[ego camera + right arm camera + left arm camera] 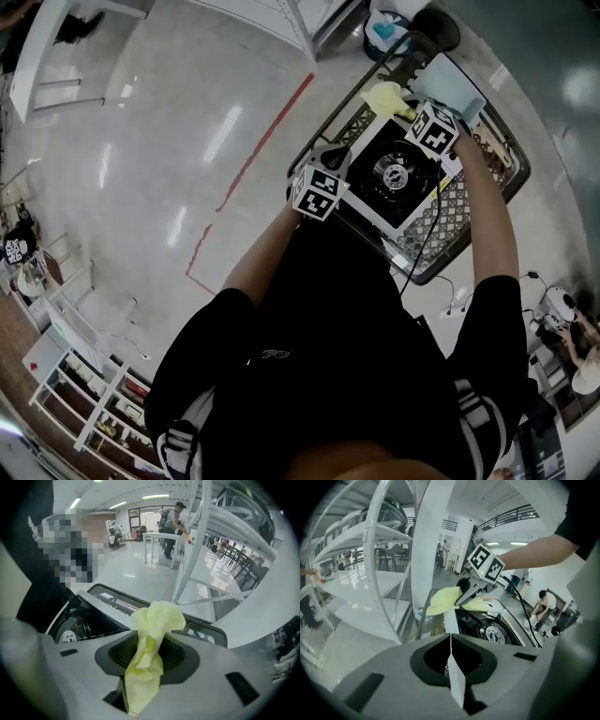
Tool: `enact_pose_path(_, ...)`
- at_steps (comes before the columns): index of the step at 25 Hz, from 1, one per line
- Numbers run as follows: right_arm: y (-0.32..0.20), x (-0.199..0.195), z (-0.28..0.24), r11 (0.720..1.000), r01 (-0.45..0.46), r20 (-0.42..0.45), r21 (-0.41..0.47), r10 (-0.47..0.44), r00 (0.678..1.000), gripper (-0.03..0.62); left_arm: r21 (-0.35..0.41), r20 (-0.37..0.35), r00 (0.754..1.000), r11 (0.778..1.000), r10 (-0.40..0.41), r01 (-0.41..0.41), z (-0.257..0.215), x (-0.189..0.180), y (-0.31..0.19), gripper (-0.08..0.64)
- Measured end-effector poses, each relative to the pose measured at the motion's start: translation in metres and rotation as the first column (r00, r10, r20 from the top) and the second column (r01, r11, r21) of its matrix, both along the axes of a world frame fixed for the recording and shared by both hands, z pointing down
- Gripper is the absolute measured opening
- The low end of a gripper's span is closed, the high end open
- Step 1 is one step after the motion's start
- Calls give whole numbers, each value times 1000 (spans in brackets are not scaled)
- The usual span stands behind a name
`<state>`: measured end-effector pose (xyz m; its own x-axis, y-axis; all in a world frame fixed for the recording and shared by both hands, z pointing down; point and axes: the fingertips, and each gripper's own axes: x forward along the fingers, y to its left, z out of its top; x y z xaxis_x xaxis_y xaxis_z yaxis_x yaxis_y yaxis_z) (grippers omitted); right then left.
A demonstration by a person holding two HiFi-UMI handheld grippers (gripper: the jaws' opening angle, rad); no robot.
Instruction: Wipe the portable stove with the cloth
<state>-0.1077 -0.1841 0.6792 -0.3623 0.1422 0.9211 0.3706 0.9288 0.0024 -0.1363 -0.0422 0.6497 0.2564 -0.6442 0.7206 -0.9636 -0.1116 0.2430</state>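
Note:
The portable stove (394, 173), white with a black top and a round burner, lies in a wire cart (469, 220). At its near left edge my left gripper (334, 159) is shut on the stove's thin white rim (457, 686), which stands pinched between the jaws. A yellow cloth (387, 98) sits at the stove's far corner, and my right gripper (409, 111) is shut on it. In the right gripper view the cloth (150, 634) bunches up between the jaws of my right gripper (147, 656), above the stove (79, 620). The left gripper view shows the cloth (443, 599) hanging from the right gripper (461, 601).
A pale blue box (450, 86) lies in the cart behind the stove. A black cable (427, 234) runs off the cart's near side. White shelving racks (370, 573) stand close on the left. A red line (262, 141) crosses the floor. A person (541, 604) crouches farther off.

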Motion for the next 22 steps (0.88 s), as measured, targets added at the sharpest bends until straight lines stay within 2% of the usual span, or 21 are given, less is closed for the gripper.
enact_pose_path(1,0,0,-1,1000,3,20,12,-4,1000,162,9,3,1000,1000,29,-29,-3,-1,-13,23)
enact_pose_path(3,-1,2,-2,1000,-4,55,21,3,999,195,26,12,997,997,78,-78,-10,-3,-46,23)
enact_pose_path(5,-3,5,-3,999,-33,83,17,32,996,233,39,8,992,992,123,-123,-18,0,-84,23)
enact_pose_path(6,-4,7,-5,999,-53,98,10,51,994,273,40,-2,990,989,143,-143,-22,2,-102,23)
enact_pose_path(10,-13,17,-25,985,-169,190,-27,171,967,284,10,-57,973,975,222,-222,-27,16,-156,36)
enact_pose_path(11,-16,22,-32,977,-210,215,-33,212,953,284,-7,-75,965,967,252,-253,-25,22,-164,90)
enact_pose_path(12,-19,29,-40,965,-258,241,-39,259,935,284,-28,-93,954,957,287,-290,-22,28,-169,154)
enact_pose_path(14,-25,46,-56,928,-368,306,-61,369,878,283,-67,-113,926,927,361,-369,-16,41,-176,232)
enact_pose_path(16,-27,64,-71,879,-465,371,-103,467,803,282,-100,-121,897,894,425,-437,-9,53,-180,260)
enact_pose_path(18,-20,81,-76,831,-535,400,-152,547,735,281,-139,-126,871,861,475,-489,2,62,-181,272)
enact_pose_path(19,-15,89,-76,812,-560,401,-166,574,714,275,-161,-121,859,844,497,-511,7,66,-182,275)
enact_pose_path(22,-1,106,-77,778,-608,402,-155,612,681,246,-229,-73,815,786,575,-575,21,71,-182,279)
